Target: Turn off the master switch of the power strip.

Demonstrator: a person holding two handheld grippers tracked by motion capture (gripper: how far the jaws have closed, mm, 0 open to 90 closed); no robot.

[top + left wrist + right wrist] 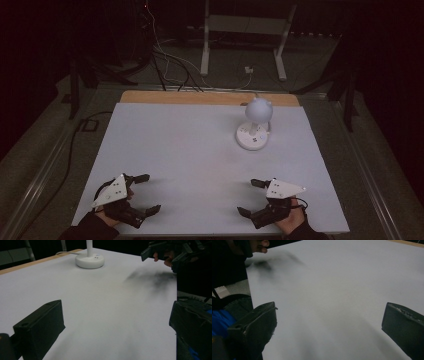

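A small white lamp stands on the white table [190,150] at the back right. It has a round base [252,137] and a ball-shaped head [258,110]. My left gripper [148,194] rests near the front left edge, jaws wide apart and pointing right, with nothing between them. My right gripper [250,197] sits near the front right edge, jaws open and pointing left, also bare. In the left gripper view the open left gripper [116,325] faces the lamp base [90,260] far off, and the other gripper [162,250] shows at top right. The right gripper [330,322] looks across bare white surface.
A wooden strip [200,97] runs along the table's back edge. Beyond it, cables [170,65] lie on the floor beside a white metal stand [245,30]. Another cable [75,140] trails on the floor at the left. A hand [259,245] shows at the top left of the right gripper view.
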